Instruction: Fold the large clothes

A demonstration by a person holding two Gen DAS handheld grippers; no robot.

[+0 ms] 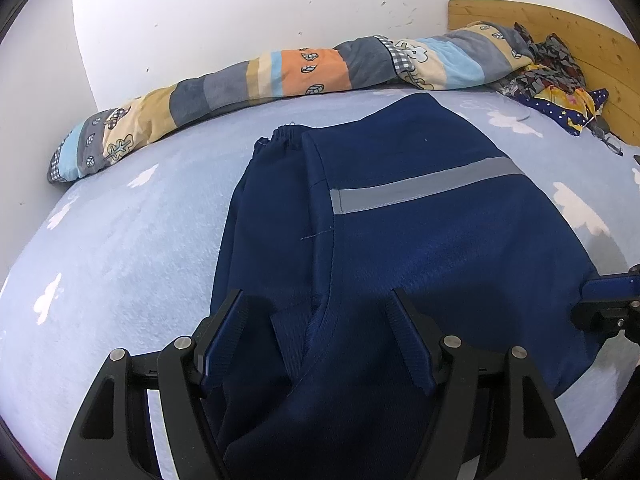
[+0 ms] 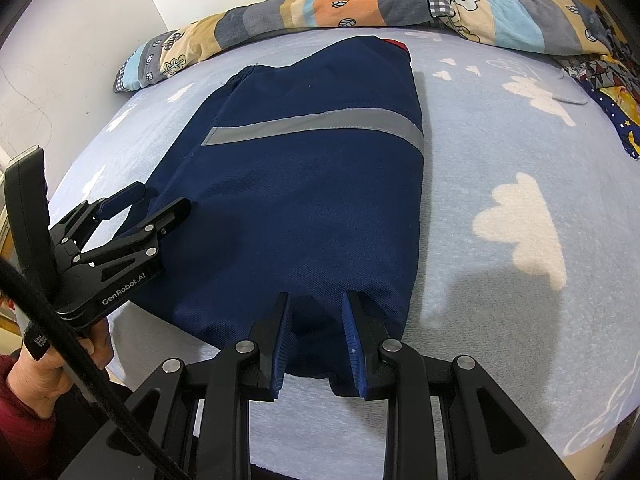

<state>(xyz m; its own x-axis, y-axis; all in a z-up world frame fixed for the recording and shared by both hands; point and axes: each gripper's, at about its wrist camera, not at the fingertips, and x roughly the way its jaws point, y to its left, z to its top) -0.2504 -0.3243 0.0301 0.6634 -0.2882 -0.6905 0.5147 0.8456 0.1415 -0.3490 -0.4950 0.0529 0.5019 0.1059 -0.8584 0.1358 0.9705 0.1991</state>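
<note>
A navy garment (image 1: 420, 240) with a grey reflective stripe (image 1: 428, 184) lies folded on the bed (image 1: 112, 248), whose light blue sheet is printed with white clouds; every place below is given relative to that garment. At its left near corner the left gripper (image 1: 316, 312) sits with its fingers spread wide, dark cloth bunched up between them — neither pad is pressed onto it. In the right wrist view the same gripper (image 2: 160, 200) shows at the garment's left edge, its handle held in a hand (image 2: 60, 364). At the garment's near hem, toward its right corner, the right gripper (image 2: 316, 300) stands parted, its blue pads on either side of a low hump of cloth without closing on it. Beyond the garment's far end a rolled patchwork quilt (image 1: 280, 72) runs along the white wall (image 1: 240, 8), and to the far right lie patterned fabrics (image 1: 560, 76) before a wooden headboard (image 1: 520, 20).
</note>
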